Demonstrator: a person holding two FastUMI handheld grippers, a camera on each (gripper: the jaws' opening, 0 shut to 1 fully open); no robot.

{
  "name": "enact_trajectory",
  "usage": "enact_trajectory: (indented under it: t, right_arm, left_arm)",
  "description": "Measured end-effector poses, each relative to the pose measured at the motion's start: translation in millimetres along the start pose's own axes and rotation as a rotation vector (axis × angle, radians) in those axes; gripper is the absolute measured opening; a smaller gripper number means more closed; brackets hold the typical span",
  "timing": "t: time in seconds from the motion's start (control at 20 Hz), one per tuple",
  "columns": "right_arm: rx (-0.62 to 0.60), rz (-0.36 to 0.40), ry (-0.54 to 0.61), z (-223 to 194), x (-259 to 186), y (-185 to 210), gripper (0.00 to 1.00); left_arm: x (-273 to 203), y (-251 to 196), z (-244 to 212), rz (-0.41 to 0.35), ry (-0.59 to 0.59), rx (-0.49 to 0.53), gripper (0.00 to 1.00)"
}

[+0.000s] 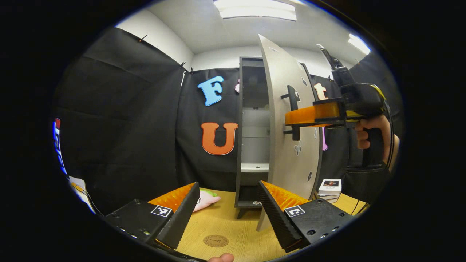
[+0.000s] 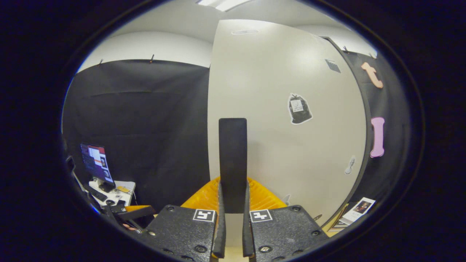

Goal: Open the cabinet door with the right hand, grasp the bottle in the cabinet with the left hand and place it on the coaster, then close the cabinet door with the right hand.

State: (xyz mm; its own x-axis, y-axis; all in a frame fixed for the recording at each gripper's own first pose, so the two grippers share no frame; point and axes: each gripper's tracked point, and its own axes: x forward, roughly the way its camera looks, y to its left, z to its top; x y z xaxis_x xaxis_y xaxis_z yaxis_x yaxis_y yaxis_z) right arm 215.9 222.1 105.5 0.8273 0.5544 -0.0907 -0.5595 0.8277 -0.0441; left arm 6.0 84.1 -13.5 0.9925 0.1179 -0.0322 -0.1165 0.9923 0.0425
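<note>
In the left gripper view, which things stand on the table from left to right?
Pink plush toy → coaster → cabinet → its open door → stack of small boxes.

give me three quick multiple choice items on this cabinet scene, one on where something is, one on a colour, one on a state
1. Where does the coaster lie?
A. on the wooden table in front of the cabinet
B. on a cabinet shelf
C. on the stack of small boxes

2. What colour is the door handle?
A. white
B. black
C. pink

3. How does the cabinet door stand?
A. fully shut
B. lifted off its hinges
C. swung partly open

Answers:
1 A, the round coaster rests on the table between the left gripper fingers, in the left gripper view.
2 B, the bar is black against the pale door.
3 C, the shelves show behind it, with the right gripper closed on the handle.
</note>
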Motion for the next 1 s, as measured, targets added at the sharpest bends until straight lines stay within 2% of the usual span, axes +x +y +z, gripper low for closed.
enact_trajectory:
  t: [0.4,0.85,1.0]
  right_arm:
    - [0.000,-0.041,-0.020,-1,-35,-10,0.22]
    - [0.002,-0.154,-0.032,-6,-78,-32,0.21]
    - [0.006,-0.217,-0.035,-7,-96,-45,0.22]
  left_arm:
    - [1,-34,0,-0.080,-0.004,0.001,0.96]
    - [-5,-62,-5,-0.156,-0.001,-0.006,0.96]
    - [-7,-71,-4,-0.179,-0.005,-0.007,0.96]
